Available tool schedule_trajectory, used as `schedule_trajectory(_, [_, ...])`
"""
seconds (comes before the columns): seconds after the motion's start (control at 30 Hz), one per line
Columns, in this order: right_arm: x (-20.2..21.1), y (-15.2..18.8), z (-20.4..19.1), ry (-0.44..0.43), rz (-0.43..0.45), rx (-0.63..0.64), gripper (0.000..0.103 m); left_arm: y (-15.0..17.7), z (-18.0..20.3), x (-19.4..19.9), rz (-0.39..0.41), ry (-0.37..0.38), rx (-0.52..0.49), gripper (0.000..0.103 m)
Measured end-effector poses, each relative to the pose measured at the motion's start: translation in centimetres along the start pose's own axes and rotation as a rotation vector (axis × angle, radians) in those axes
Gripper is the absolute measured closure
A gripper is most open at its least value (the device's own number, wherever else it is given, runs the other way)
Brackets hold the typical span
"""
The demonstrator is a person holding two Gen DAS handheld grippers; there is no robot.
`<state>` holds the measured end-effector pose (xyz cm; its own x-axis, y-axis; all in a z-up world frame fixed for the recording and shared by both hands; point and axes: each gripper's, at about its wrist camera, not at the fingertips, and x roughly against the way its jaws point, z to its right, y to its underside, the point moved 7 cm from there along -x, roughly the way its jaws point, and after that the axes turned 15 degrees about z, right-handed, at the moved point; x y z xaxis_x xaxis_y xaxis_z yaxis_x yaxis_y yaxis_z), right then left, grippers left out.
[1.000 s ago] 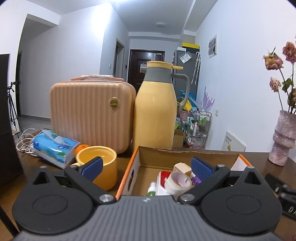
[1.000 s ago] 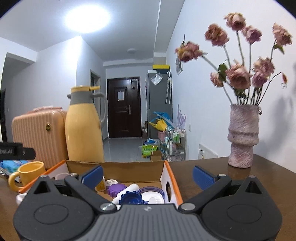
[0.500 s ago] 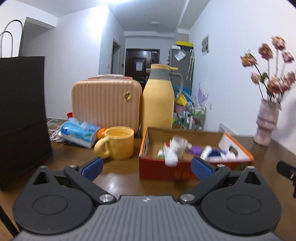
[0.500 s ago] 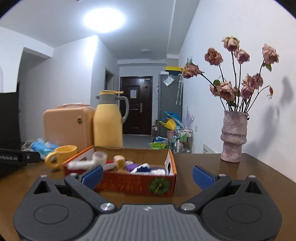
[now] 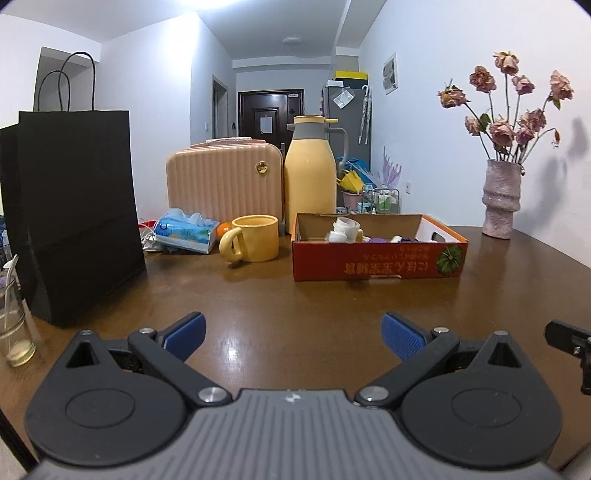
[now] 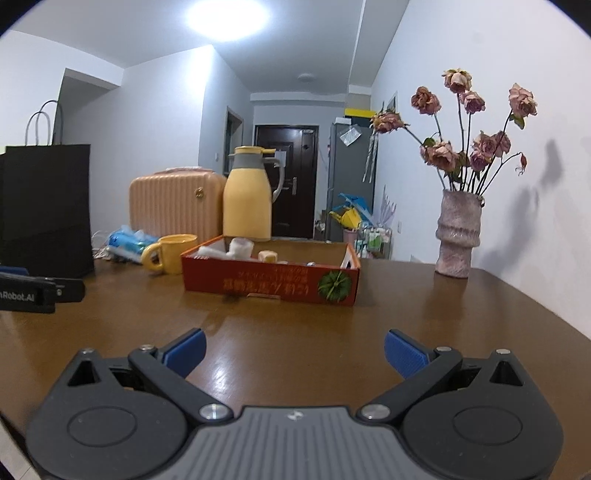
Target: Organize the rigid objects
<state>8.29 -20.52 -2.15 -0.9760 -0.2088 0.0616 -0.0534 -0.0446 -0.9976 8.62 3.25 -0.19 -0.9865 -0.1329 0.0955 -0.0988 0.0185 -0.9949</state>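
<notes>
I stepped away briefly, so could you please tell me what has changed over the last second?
Both grippers, left and right, have drawn back from over the cardboard box to the near part of the table, open and empty throughout. The box, yellow mug and thermos kept their places.

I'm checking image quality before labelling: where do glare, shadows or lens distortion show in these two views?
Left wrist view: ceiling light glares on the table ahead of the open left gripper; walls bow from the fisheye. Right wrist view: the ceiling light blows out white, and the flowers cast a soft shadow on the wall; both are sharp.
</notes>
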Motion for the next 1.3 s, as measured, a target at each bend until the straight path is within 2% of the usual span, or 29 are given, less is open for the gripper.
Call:
schedule_trajectory(0.13, [1.3,0.0,-0.8,-0.003,0.000,0.014,0.000,0.7,0.2,1.8,-0.011,0.018,0.007,0.000])
schedule_trajectory(0.4, [2.3,-0.6,-1.0,0.007,0.013,0.009,0.000,0.3,-1.0,3.0,0.008,-0.010,0.044,0.000])
schedule_trajectory(1.3, [2.9,-1.0,-1.0,0.002,0.031,0.005,0.000,-0.1,-0.7,4.0,0.034,-0.003,0.038,0.000])
